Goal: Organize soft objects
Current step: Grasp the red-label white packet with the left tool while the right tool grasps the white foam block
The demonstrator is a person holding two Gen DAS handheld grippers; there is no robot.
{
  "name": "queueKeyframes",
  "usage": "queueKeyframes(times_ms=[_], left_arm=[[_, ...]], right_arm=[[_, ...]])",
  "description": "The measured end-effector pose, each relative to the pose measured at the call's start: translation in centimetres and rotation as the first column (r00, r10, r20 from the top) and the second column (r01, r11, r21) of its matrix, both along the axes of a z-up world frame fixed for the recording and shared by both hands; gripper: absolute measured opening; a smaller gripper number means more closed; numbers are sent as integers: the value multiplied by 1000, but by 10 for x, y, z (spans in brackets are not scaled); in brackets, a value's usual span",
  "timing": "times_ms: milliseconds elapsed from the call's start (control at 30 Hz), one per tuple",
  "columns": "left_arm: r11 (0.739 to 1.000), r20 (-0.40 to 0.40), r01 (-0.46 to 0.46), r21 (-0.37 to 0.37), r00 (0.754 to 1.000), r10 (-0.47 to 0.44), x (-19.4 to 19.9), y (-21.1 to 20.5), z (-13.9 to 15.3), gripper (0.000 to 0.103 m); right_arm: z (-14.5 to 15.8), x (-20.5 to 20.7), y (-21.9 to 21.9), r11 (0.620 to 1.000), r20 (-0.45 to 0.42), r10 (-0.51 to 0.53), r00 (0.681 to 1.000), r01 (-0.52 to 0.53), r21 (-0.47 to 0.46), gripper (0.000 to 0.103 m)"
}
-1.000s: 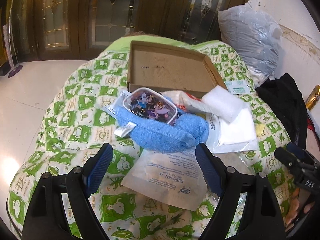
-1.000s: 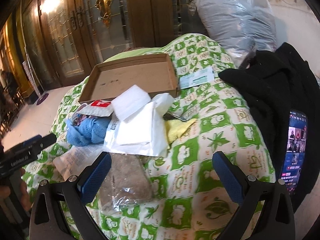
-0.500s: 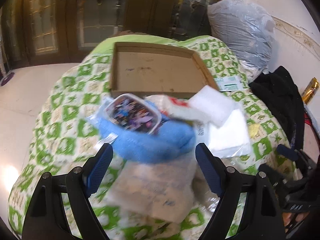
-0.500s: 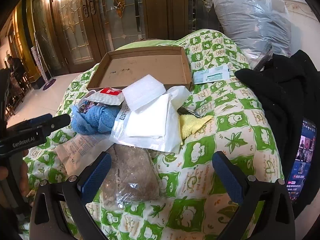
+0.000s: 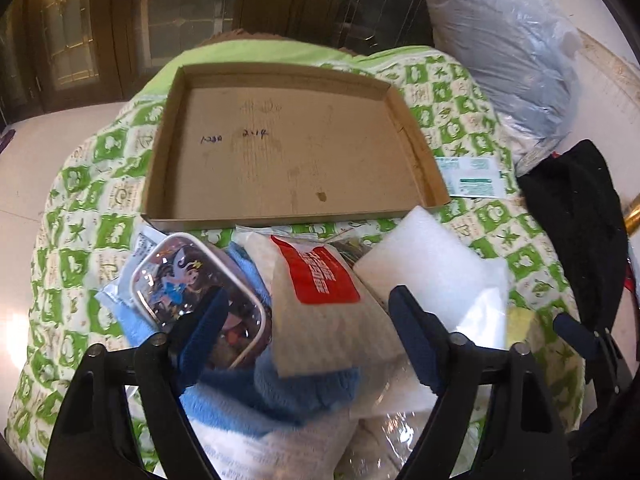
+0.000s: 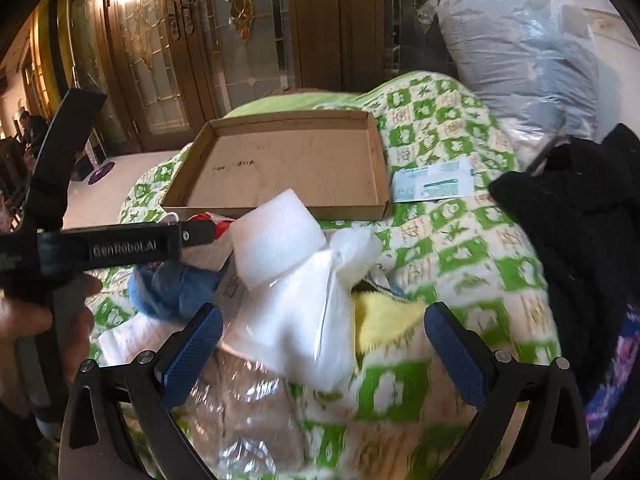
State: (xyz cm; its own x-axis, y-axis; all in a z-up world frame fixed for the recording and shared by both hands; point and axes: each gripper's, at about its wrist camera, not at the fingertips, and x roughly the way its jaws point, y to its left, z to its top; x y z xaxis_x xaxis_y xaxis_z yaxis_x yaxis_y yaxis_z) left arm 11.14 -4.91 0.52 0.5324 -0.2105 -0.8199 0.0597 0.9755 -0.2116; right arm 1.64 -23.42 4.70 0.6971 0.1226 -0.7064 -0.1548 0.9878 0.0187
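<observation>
My left gripper [image 5: 306,334] is closing around the red-label packet [image 5: 320,300] on the blue towel [image 5: 276,396], pads not biting yet. Right gripper [image 6: 322,354] is spread wide, empty. I'd pinch the packet only, then lift toward the cardboard tray [image 5: 288,216] beyond.

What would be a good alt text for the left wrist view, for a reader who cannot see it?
The left claw is closing over a white packet with a red label that lies on a blue towel, pads not yet touching. Beyond stands an empty cardboard tray on a green patterned quilt.
</observation>
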Motion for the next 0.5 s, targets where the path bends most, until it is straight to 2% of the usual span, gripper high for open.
queueKeyframes(times_ms=[33,67,100,133,200,300,400,500], left_arm=[[1000,-17,6,-10,1000,-6,4,-1,-5,65],[1000,-35,14,-24,999,-15,7,-2,-9,44],[999,-52,20,-31,998,-22,9,-4,-14,38],[999,-47,25,-23,999,-26,9,-6,-17,37],[999,-12,42,9,999,-42,5,-12,-17,26],[998,19,54,14,998,-54,2,-11,-13,18],[997,49,71,14,996,-72,-6,-6,-6,16],[994,87,100,53,991,-105,-18,-3,5,16]], right_arm=[[-2,8,-1,1000,-14,-4,1000,4,1,102],[-4,14,-2,1000,-20,-8,1000,8,2,102],[-6,20,-2,1000,-28,-10,1000,10,3,102],[-7,26,-2,1000,-32,-10,999,10,2,102],[-9,35,0,1000,-36,-4,999,3,-2,102],[-10,48,4,1000,-39,19,999,-19,-2,101],[-11,58,8,998,-44,57,997,-57,11,98],[-10,68,10,995,-43,92,995,-91,32,92]])
